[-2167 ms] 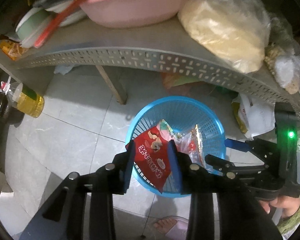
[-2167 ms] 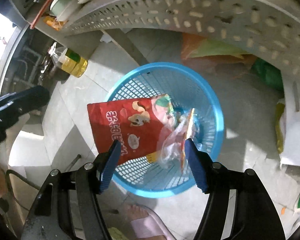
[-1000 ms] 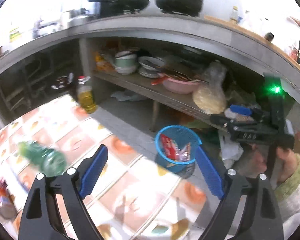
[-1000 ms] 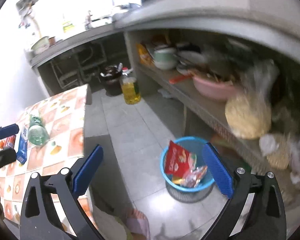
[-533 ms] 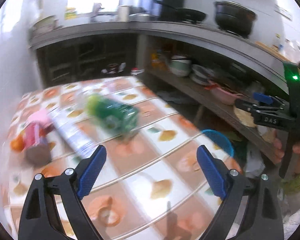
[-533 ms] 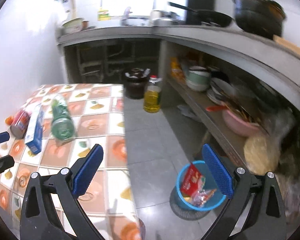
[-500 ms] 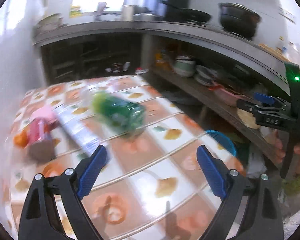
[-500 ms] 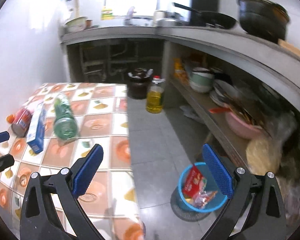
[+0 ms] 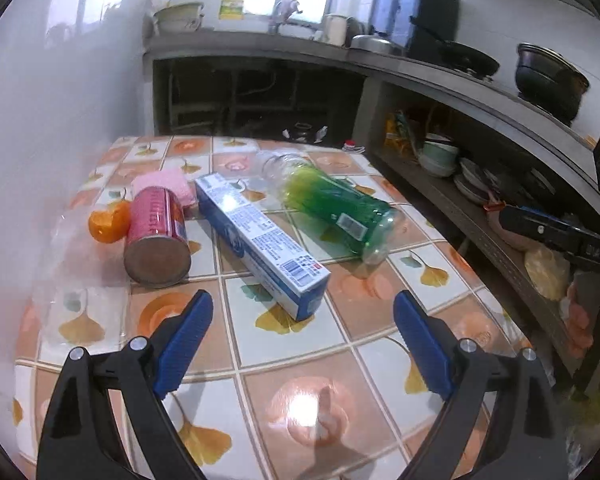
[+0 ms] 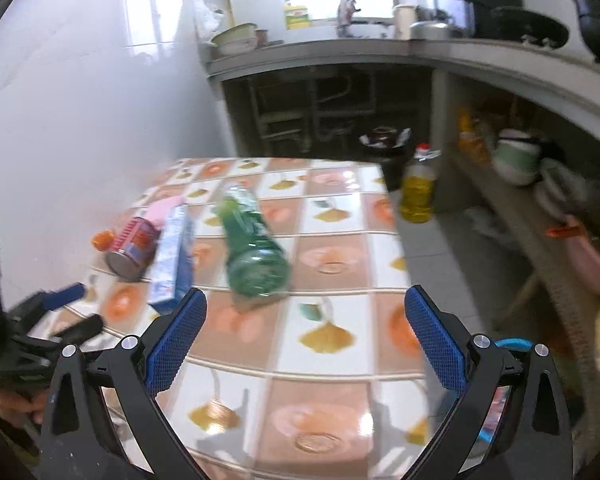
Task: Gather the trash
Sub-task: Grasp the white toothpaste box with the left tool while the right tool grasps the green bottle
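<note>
Both grippers now off the basket, jaws wide and empty, toothpaste box (image 9: 260, 240) just ahead of left gripper (image 9: 302, 350).

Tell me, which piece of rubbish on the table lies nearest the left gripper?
The blue-and-white carton: its near end points between the open left gripper fingers. The pink can and green bottle lie further back.

The tiled table (image 9: 300, 360) carries a green bottle (image 9: 336, 216), blue carton (image 9: 260, 240), pink can (image 9: 156, 236) and orange peel (image 9: 108, 222).
</note>
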A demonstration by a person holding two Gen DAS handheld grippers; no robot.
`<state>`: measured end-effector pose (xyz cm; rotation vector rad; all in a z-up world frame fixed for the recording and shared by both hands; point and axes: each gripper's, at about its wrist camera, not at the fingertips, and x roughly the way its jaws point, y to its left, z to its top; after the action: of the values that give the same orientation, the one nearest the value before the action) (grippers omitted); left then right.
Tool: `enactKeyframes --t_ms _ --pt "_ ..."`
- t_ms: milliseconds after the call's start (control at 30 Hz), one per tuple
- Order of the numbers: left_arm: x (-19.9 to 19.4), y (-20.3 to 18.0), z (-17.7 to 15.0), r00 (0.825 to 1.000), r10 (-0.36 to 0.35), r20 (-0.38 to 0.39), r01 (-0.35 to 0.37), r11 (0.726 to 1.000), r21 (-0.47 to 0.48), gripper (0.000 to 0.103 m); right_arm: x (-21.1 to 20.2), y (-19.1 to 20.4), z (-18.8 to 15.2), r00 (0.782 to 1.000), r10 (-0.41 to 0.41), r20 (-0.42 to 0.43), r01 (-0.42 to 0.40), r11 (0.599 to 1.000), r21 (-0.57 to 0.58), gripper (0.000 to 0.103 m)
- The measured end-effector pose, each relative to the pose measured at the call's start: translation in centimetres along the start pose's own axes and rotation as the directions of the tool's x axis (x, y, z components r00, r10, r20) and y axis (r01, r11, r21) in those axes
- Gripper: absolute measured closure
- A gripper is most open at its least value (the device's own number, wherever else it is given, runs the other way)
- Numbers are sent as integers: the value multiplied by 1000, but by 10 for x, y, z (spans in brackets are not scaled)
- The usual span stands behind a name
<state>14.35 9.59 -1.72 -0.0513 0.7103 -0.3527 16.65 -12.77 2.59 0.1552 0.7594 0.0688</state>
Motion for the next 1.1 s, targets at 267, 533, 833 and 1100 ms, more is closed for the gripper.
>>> enactKeyframes --t_ms 267,533,833,1100 --pt "59 15 39 998 30 -61 -35 996 -84 14 68 11 55 977 183 -113 -180 983 36 8" --pt "99 17 46 987 56 -153 -68 995 -78 20 167 30 80 912 239 -334 -245 969 25 16" --pt "115 20 42 976 67 -206 -86 992 -88 44 208 40 72 856 232 -461 -255 967 13 36" --pt "105 15 36 977 50 -207 -69 994 -85 57 200 32 61 834 278 -477 -275 958 78 48"
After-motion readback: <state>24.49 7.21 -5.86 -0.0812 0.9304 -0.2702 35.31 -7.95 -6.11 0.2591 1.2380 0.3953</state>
